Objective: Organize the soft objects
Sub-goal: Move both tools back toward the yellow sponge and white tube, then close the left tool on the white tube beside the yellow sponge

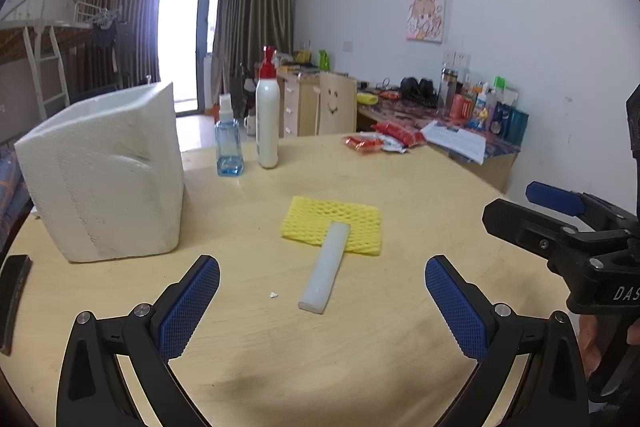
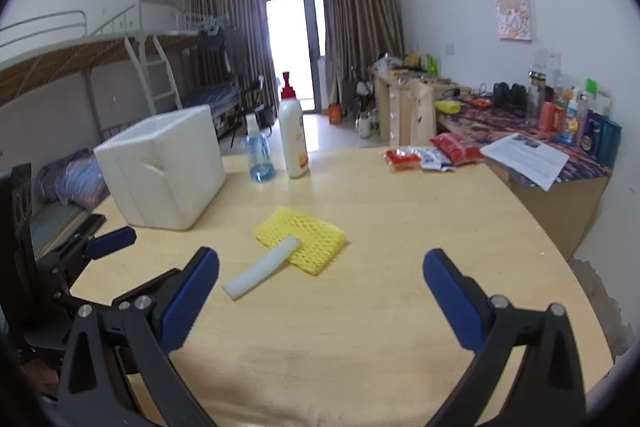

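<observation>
A yellow foam net lies flat on the wooden table. A white foam stick lies with its far end on the net. A white foam box stands open-topped at the left. My left gripper is open and empty, just short of the stick. My right gripper is open and empty, to the right of the stick; it also shows at the right edge of the left wrist view.
A blue spray bottle and a white bottle with a red cap stand at the far side. Red and white packets lie far right. A cluttered desk adjoins the table.
</observation>
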A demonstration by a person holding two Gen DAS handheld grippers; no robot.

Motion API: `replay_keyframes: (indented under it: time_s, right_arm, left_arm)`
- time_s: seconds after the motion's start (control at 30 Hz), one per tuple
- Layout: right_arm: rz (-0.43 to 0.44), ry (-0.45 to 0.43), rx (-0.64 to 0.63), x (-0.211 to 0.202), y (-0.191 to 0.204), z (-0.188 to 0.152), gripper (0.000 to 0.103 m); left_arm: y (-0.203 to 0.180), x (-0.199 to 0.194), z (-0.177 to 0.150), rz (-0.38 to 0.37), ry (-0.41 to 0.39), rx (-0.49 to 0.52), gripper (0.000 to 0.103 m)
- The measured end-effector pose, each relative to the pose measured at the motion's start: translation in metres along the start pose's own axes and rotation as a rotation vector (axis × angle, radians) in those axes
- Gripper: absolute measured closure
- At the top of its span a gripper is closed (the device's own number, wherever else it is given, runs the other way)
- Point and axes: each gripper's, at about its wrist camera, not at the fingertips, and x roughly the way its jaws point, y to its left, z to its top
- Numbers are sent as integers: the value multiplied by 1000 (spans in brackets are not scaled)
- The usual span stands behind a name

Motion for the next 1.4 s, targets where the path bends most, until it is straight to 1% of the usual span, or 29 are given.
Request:
replay_keyframes:
  time_s: [0.1, 0.2, 0.3, 0.37, 0.5, 0.6, 0.7, 0.77, 0.8, 0.87, 0.9, 0.97, 1.03, 1.07, 1.2, 1.27, 1.4]
  right_arm:
    - [8, 31, 1, 11, -3, 2, 0]
    - [11, 55, -2, 19, -8, 5, 0]
    - [16, 81, -1, 28, -15, 9, 0]
    - [33, 109, 14, 35, -20, 11, 0]
    - [27, 163, 9, 54, -29, 10, 0]
    - [48, 209, 25, 67, -34, 8, 0]
    - [60, 241, 21, 79, -37, 7, 1]
    - [62, 258, 11, 85, -37, 9, 4]
    - [73, 266, 1, 87, -37, 10, 5]
    - [83, 278, -9, 90, -36, 11, 11]
    - [89, 285, -23, 92, -34, 11, 13]
    - [108, 301, -38, 97, -32, 12, 17]
    - [121, 316, -62, 102, -30, 13, 20]
    - [123, 323, -70, 106, -29, 14, 20]
    - [135, 343, -80, 115, -28, 14, 20]
    - [139, 347, -87, 117, -27, 15, 20]
    - [146, 352, -95, 120, -24, 16, 20]
  left_arm:
    - [2, 10, 2, 23, 25, 8, 0]
    - [4, 20, 4, 26, 56, 10, 0]
    - [1, 36, 5, -11, 114, 35, 0]
    - [3, 43, 5, -31, 137, 34, 0]
    - [5, 61, 6, -25, 183, 48, 2]
    - [8, 70, 5, -33, 210, 45, 6]
    - [8, 82, 4, -38, 239, 51, 12]
    - [9, 88, 4, -56, 261, 48, 17]
    - [10, 92, 4, -56, 268, 47, 19]
    - [10, 93, 4, -51, 274, 51, 23]
    - [10, 95, 4, -51, 281, 54, 25]
    - [9, 101, 3, -59, 302, 61, 33]
    - [8, 106, 2, -65, 327, 72, 38]
    - [7, 108, 1, -61, 330, 75, 41]
    - [6, 111, -1, -34, 341, 92, 47]
    - [6, 113, -1, -32, 344, 94, 53]
    - [3, 115, -2, -8, 349, 123, 53]
